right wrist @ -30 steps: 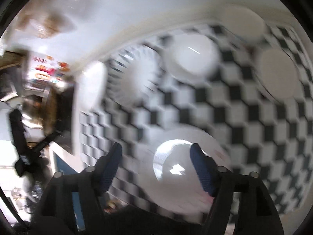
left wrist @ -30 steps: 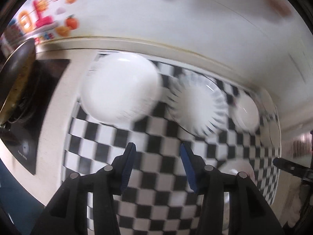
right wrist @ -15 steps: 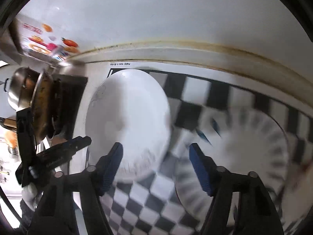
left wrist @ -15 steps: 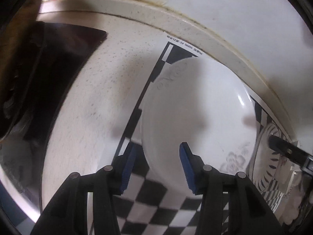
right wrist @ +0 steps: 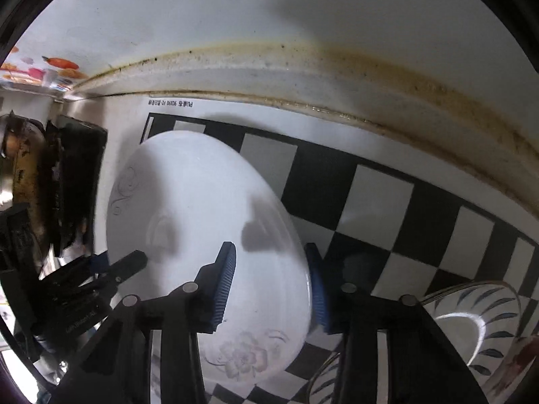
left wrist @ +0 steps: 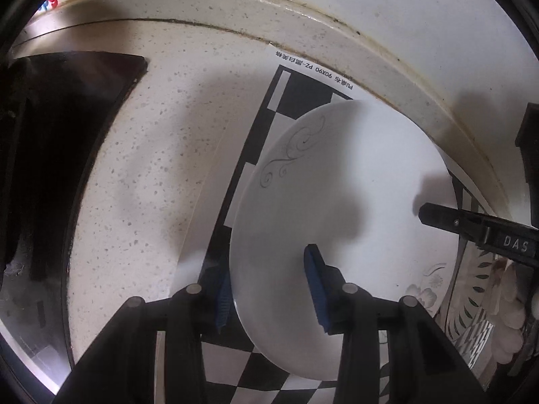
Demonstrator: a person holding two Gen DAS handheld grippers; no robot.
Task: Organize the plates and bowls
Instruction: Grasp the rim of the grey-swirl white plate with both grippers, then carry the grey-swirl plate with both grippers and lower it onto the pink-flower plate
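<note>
Closer now to the white plate [left wrist: 337, 202] than half a second ago, with more of it between the pads on each side. Straddling one rim with the left gripper [left wrist: 266, 269]: one blue pad partly hidden behind the plate's edge, the other over the white face, both wide apart and not pressing. Straddling the opposite rim with the right gripper [right wrist: 269, 252] in the same way, jaws spread, one pad over the face and one outside the edge. Cannot tell whether lifted or flat on the mat. Lying at the corner of the checkered mat [right wrist: 380, 195], near the back wall, with grey swirls on one side and a pale flower on the other. Just beside it on the mat, a second plate [right wrist: 478, 309] with dark leaf marks. Past the mat's edge, speckled counter [left wrist: 151, 168] and then a black stove [left wrist: 67, 118].
</note>
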